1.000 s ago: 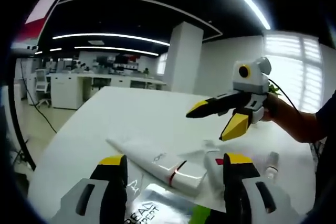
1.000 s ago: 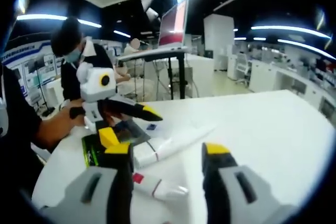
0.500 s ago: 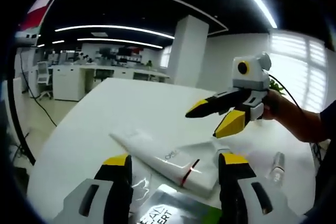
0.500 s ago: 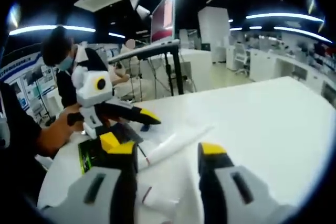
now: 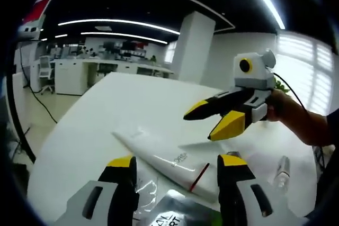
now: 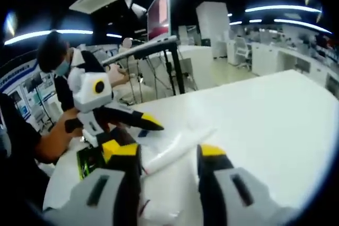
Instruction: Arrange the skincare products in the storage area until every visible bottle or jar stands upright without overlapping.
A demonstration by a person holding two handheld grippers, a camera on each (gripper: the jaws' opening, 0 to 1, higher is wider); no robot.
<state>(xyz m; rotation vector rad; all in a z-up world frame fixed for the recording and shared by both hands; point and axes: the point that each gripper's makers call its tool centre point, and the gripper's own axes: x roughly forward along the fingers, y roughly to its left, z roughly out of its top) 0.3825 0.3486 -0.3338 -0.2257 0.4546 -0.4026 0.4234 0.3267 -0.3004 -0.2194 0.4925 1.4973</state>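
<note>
Over the last second both claws have moved closer to the products. In the left gripper view the long white tube [image 5: 169,157] now sits higher and larger between the jaws. The second, red-marked tube has left both views. No product has been lifted or stood upright, so the arranging is judged barely begun.

Left claw [image 5: 177,170]: jaws wide apart, empty, at lower centre of frame over the tube. Right claw [image 6: 164,154]: jaws wide apart, empty, at lower centre.

The tube lies flat on the white tabletop [image 5: 132,104], tapered toward a crimped end, with a red band and small dark lettering. A small clear bottle [image 5: 282,169] lies on its side at lower right. A silver sachet [image 5: 167,216] shows at the bottom edge.
</note>
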